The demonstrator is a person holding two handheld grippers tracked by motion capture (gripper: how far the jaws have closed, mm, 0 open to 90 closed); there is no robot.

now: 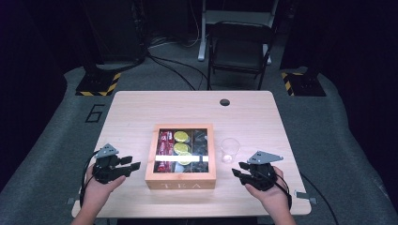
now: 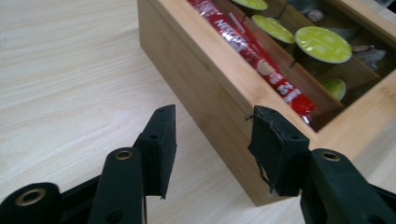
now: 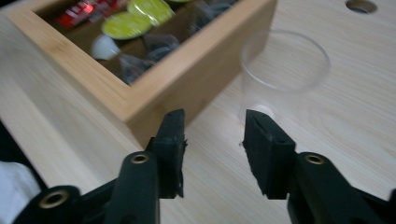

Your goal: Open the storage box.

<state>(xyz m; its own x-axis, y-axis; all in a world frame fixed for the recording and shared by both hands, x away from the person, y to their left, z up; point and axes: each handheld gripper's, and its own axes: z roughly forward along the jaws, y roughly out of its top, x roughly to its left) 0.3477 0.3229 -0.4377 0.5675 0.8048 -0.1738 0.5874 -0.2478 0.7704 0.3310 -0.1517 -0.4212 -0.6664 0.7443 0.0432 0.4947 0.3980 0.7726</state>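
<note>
Table [image 1: 136, 112]: a pale wood top with a round hole [image 1: 225, 102] near its far edge, set on a grey floor in a dark room
Chair [image 1: 239, 49]: a dark folding chair stood beyond the far edge
Box [image 1: 180, 179]: a wooden box marked TEA sat at the middle of the table, nearer the person; through its see-through top showed red sachets [image 1: 165, 143] in the left compartment, green-topped pods [image 1: 181, 137] in the middle one and dark items on the right
Cup [image 1: 229, 150]: a clear plastic cup stood upright just right of the box, apart from it
Left gripper [image 1: 132, 164]: held low at the box's left side, jaws apart and empty; in the left gripper view the box's near corner lay just beyond the right jaw
Right gripper [image 1: 239, 169]: held near the box's right front corner, jaws apart and empty; in the right gripper view the cup stood just ahead of them
</note>
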